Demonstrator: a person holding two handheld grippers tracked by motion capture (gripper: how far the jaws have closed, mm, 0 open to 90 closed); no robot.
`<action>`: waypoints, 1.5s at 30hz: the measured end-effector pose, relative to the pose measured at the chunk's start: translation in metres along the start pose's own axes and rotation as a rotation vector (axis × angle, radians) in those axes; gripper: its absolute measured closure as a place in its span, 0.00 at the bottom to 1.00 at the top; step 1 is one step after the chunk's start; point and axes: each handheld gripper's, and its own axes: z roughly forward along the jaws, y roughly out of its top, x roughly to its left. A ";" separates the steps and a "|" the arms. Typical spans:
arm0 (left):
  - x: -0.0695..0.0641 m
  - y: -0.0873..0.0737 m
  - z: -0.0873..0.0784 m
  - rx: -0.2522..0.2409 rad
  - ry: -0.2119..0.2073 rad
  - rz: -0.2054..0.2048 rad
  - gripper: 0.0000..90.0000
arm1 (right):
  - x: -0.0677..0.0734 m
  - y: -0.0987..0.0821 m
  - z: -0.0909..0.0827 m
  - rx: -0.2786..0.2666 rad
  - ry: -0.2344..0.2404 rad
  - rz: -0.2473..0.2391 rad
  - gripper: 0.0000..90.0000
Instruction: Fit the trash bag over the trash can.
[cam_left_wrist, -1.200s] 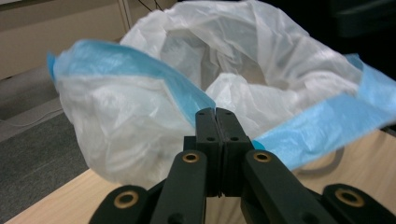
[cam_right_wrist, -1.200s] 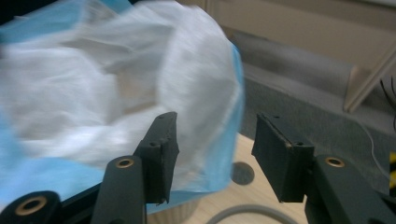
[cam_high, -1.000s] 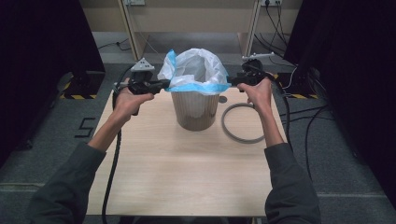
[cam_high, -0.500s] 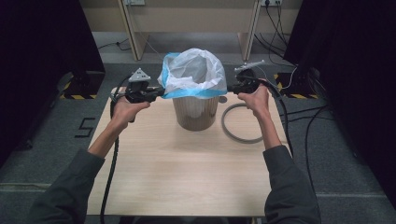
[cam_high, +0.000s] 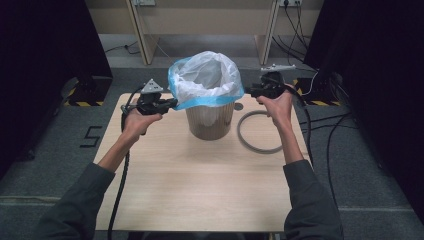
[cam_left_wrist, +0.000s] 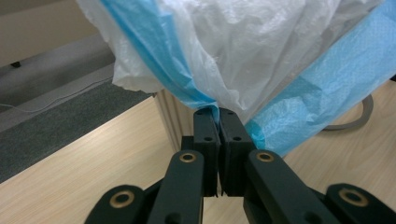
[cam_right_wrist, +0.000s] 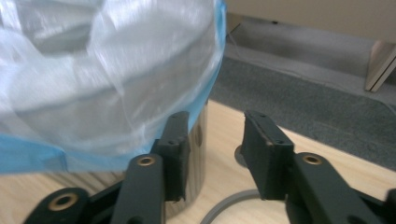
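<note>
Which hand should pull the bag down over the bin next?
Probably the left. The left gripper is already shut on the bag's blue edge, while the right gripper sits open beside the bin, holding nothing.

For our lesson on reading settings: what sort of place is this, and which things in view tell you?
Probably a lab or recording space: a small light wooden table on grey carpet, black curtains at both sides, and black cables trailing across the floor.

A lab: black curtains (cam_high: 45, 55), hazard-taped floor (cam_high: 320, 102), trailing cables (cam_high: 345, 135)
</note>
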 end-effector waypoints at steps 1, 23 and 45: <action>-0.001 0.000 0.000 0.002 -0.001 0.004 0.96 | 0.001 0.001 0.000 -0.001 0.002 0.003 0.62; 0.015 -0.016 0.024 0.018 0.020 -0.081 0.97 | 0.002 -0.024 0.055 0.167 0.015 -0.081 1.00; 0.010 0.024 -0.032 -0.050 0.024 -0.065 0.45 | 0.033 0.033 -0.004 -0.058 -0.003 -0.025 0.49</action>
